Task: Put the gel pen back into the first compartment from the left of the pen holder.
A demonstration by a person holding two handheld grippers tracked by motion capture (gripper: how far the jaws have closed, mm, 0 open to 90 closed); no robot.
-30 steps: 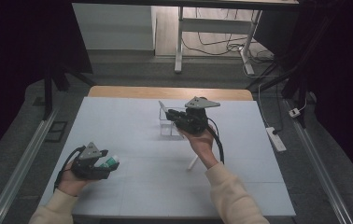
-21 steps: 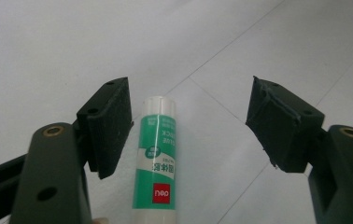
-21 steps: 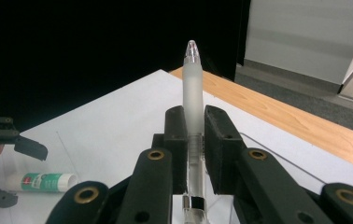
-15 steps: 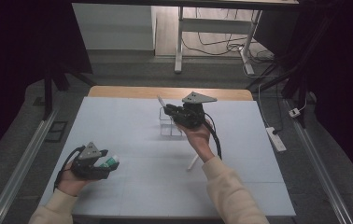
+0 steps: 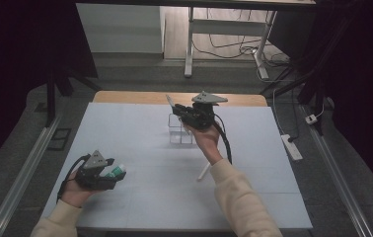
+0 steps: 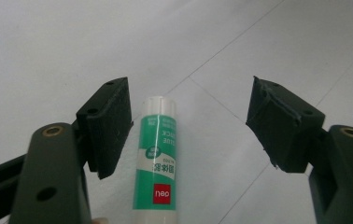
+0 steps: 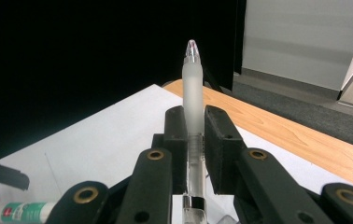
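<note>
pen (image 7: 193, 93): clamped tight in right gripper (image 7: 194, 140) fingers, up over the clear holder (image 5: 180, 129) at the counter's (image 5: 140, 187) far side | glue stick (image 6: 157, 163): lying on counter between left gripper (image 6: 191, 123) fingers, which are apart, near front-left edge

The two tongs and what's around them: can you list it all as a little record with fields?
left tongs: open, glue stick between the pads, lying on the table
right tongs: shut on pen, tip pointing away
clear holder: on the table, just below the right tongs in the high view
another pen: lying by the right sleeve
</note>
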